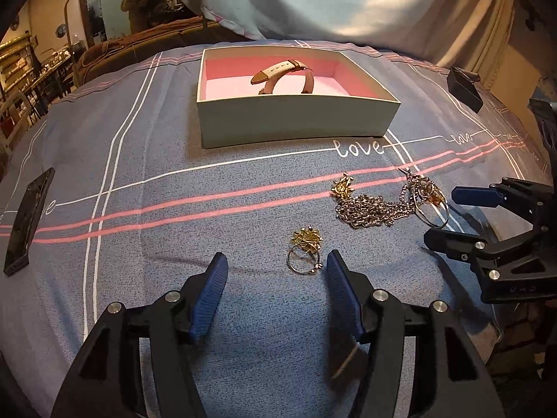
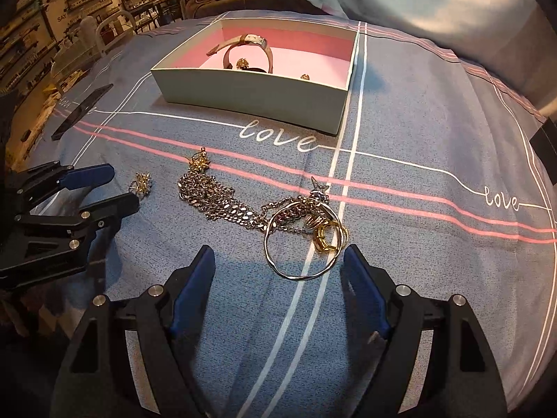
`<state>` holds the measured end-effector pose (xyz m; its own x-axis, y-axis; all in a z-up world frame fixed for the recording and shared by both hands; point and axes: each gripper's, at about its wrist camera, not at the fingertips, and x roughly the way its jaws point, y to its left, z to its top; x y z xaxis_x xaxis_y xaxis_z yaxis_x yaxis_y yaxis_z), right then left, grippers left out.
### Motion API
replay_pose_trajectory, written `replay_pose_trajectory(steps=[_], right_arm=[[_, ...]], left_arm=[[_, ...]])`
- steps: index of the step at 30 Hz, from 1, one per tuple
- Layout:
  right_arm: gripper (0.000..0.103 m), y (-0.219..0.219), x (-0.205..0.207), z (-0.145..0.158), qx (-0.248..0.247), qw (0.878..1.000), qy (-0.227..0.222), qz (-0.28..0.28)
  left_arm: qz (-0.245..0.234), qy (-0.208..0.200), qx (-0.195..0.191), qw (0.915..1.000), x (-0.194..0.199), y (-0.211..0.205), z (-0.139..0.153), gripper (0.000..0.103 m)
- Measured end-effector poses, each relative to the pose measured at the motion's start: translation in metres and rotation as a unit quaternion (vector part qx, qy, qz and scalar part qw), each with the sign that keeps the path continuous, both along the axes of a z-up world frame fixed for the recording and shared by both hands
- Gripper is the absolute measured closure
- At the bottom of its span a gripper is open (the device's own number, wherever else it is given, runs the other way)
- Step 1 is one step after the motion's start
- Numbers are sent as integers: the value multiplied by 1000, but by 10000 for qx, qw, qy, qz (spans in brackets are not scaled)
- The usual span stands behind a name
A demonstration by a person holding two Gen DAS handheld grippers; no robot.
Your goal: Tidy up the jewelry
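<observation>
A pale box [image 1: 296, 118] with a pink lining stands on the blue bedspread and holds a beige-strapped watch [image 1: 285, 75]; the box [image 2: 250, 99] also shows in the right wrist view with small gold pieces [image 2: 305, 76] inside. My left gripper [image 1: 276, 266] is open just above the spread, with a silver ring and gold flower earring [image 1: 306, 249] between its fingertips. A silver chain [image 1: 369, 209] lies to the right beside a second gold earring [image 1: 343, 186]. My right gripper [image 2: 280, 261] is open right before a thin silver bangle [image 2: 299, 240], gold rings [image 2: 327, 238] and the chain [image 2: 222, 198].
A black flat object [image 1: 29, 219] lies at the left edge of the spread and a small black box [image 1: 464, 88] at the far right. A pillow [image 1: 348, 0] rises behind the box. Shop shelves [image 2: 69, 7] stand far off at the left.
</observation>
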<state>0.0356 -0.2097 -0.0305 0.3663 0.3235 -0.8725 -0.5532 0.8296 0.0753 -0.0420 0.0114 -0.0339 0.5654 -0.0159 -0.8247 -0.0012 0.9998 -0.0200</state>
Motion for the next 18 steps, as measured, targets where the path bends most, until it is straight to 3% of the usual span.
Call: replay_pose_trajectory(steps=[4,7,8,9,11,14,18], right_arm=[[26,13,-2,5,20,9998,-73,202],[26,41,-6,10,119,9973,-186,698],[29,53,-8,10,157,9951,-177,962],[44,64,-11,11,199,9924,-223,1194],[57,83,-11,7,187,9885,-220,1486],[57,98,-12,3,137,9851,-251,1696],[72,106,-13,-1,198,9837,-188,1777]], left_arm=[[402,-2,104,9991,-8,26,6,48],[608,17,32,9981,-15,47,7,49],[675,15,70,9977,-16,50,7,49],[688,21,13,9976,-16,53,7,49],[720,29,-128,9973,-16,54,6,49],[654,8,-206,9976,-17,51,7,47],[626,-7,-277,9977,-18,47,6,45]])
